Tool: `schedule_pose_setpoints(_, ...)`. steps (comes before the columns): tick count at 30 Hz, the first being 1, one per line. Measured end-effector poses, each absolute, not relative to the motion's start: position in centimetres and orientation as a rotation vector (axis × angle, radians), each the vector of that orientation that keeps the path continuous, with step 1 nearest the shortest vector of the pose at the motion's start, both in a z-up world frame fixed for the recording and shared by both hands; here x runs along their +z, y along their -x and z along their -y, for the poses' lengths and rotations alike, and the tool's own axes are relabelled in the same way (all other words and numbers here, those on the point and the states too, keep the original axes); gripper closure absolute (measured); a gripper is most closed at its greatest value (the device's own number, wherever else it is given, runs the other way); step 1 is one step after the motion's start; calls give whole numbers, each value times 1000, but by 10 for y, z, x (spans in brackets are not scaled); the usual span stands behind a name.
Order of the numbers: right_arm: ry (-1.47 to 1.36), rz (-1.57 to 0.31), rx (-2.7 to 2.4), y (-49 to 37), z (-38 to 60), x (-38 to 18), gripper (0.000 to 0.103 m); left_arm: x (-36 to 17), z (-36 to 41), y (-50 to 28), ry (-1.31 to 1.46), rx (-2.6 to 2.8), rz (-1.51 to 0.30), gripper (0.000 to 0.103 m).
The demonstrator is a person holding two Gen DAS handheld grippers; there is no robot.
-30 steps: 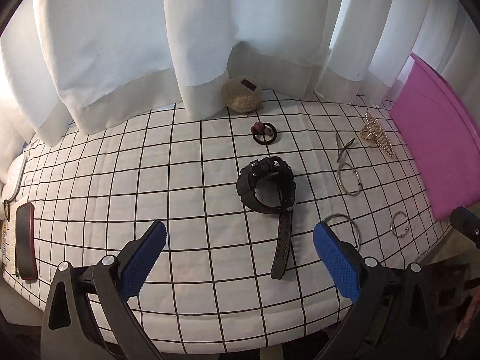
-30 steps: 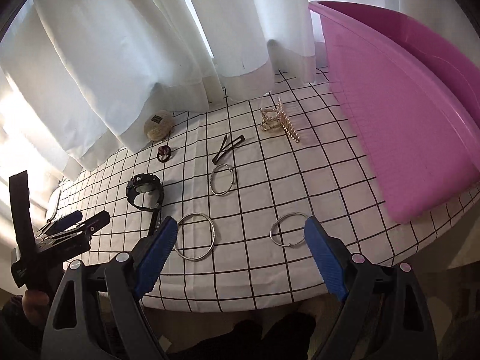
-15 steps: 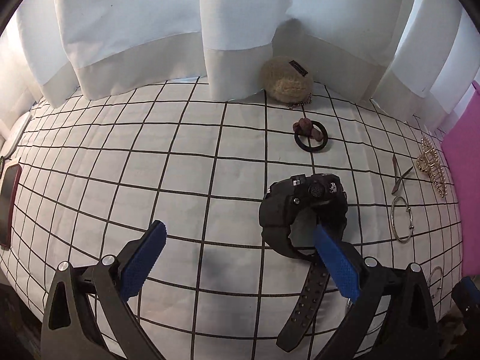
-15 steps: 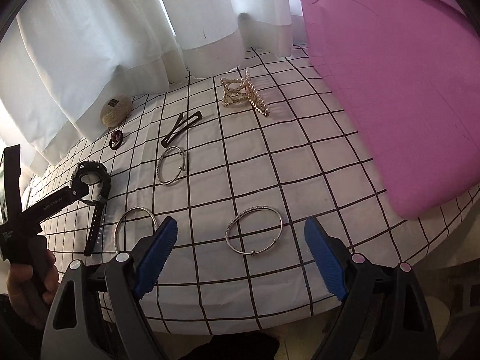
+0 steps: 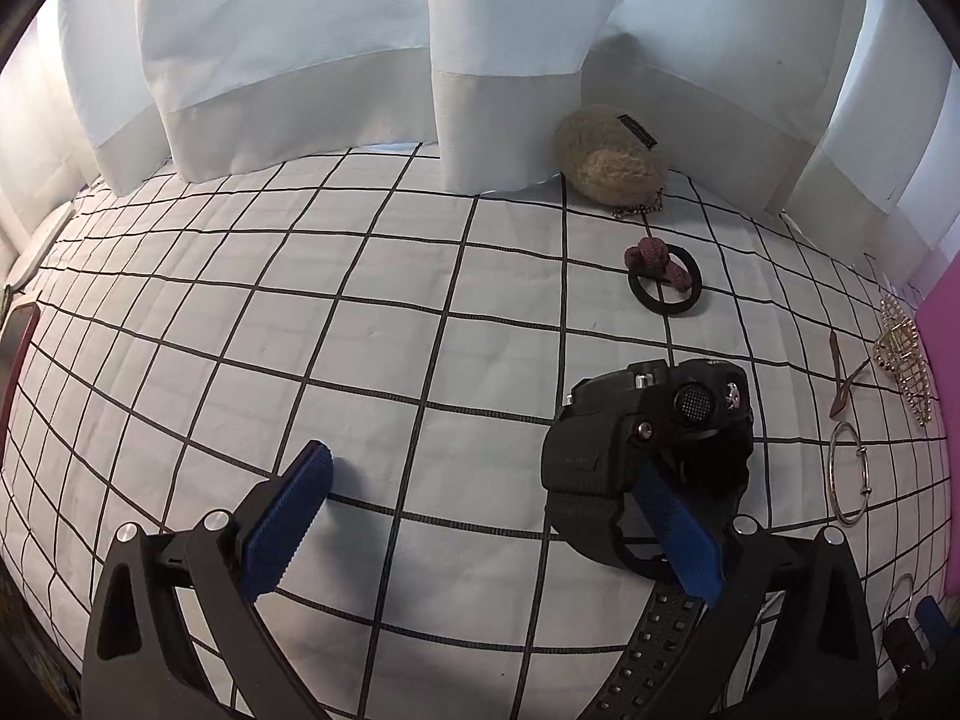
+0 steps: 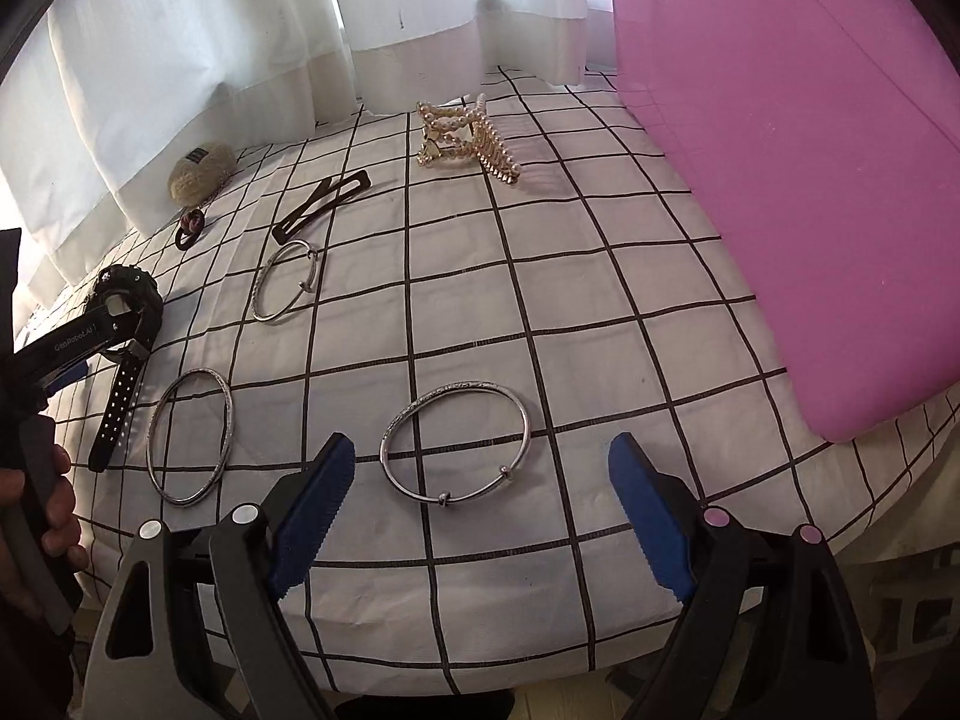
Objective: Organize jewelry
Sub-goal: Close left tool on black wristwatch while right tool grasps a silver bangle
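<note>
A black wristwatch (image 5: 648,438) lies on the checked cloth; it also shows in the right wrist view (image 6: 123,306). My left gripper (image 5: 480,516) is open and low over the cloth, its right finger inside the watch's loop. My right gripper (image 6: 474,504) is open, with a silver bangle (image 6: 456,441) just ahead between its fingers. A second silver bangle (image 6: 191,435) and a third (image 6: 285,279) lie to the left. A black hair clip (image 6: 321,204), a pearl claw clip (image 6: 465,135) and a black hair tie (image 5: 663,279) lie farther back.
A pink bin (image 6: 792,150) stands at the right. White curtains (image 5: 360,48) hang along the table's back edge. A tan pouch (image 5: 609,159) sits against them. A red-edged phone (image 5: 15,360) lies at the far left. The table's front edge is close below both grippers.
My left gripper has moved forward and down to the watch, its right finger now in the loop. My right gripper has moved forward toward the near bangle. Both stay open.
</note>
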State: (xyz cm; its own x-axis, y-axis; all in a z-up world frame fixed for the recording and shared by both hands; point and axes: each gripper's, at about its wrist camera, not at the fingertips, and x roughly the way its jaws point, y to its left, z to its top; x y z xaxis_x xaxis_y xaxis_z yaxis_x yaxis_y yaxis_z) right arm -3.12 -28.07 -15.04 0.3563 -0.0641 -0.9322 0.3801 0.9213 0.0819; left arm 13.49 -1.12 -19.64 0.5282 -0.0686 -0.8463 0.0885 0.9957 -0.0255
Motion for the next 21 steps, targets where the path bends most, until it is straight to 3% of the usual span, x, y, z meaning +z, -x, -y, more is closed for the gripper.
schedule_pose_setpoints(7, -167, -1154, -308, 28, 269, -155, 20, -197, 14, -131, -32, -91, -977, 5)
schedule_pose_setpoints(11, -185, -1128, -330, 31, 273, -159, 9, -197, 15, -130, -34, -89, -961, 5)
schedule_pose_setpoints(21, -159, -1054, -322, 39, 271, -160, 8, -197, 16, -129, -37, -89, -961, 5)
